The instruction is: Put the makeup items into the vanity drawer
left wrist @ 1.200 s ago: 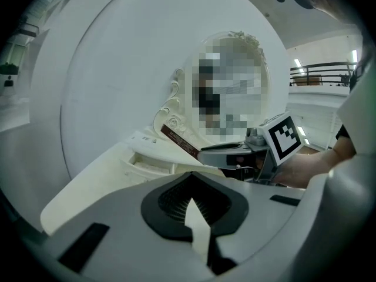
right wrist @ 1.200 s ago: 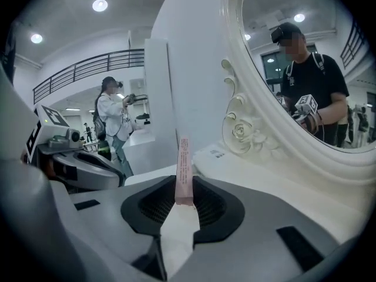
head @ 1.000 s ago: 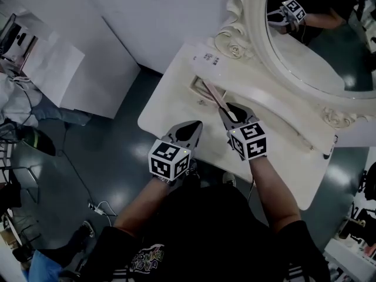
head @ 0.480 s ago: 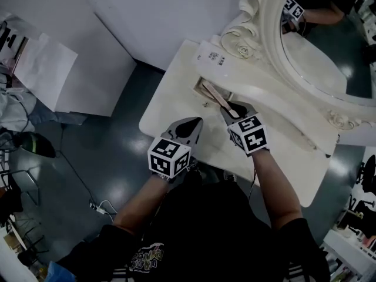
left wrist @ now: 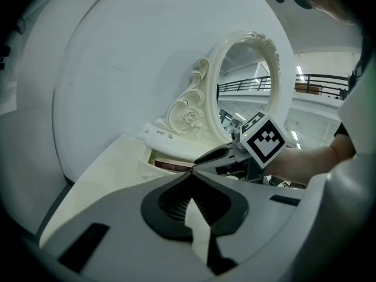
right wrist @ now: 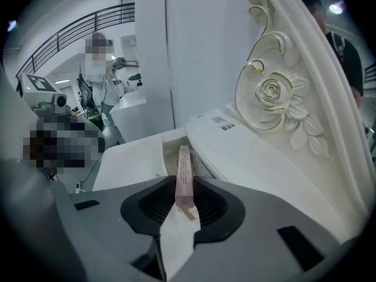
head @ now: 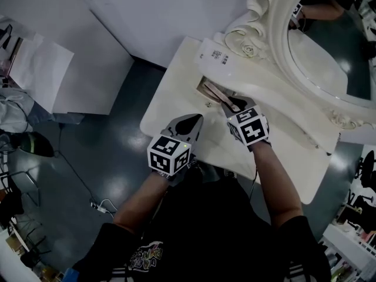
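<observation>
A slim pink makeup box (head: 221, 95) is clamped between the jaws of my right gripper (head: 236, 106). It points away from me, with its far end over the open vanity drawer (head: 204, 93). In the right gripper view the pink box (right wrist: 183, 172) stands on edge between the pads, above the drawer (right wrist: 167, 151). My left gripper (head: 191, 123) hovers over the table's front left part, shut and empty. In the left gripper view its tips (left wrist: 191, 175) meet, and a dark flat item (left wrist: 173, 165) lies inside the drawer.
The white vanity table (head: 176, 93) carries an oval mirror in an ornate frame (head: 252, 22). A white printed card (head: 214, 54) lies at the table's back left. A small dark item (head: 329, 151) sits at the right edge. White cabinets (head: 88, 51) stand to the left over a dark floor.
My right gripper has carried the pink box a little further toward the drawer opening. The left gripper has stayed where it was, shut.
</observation>
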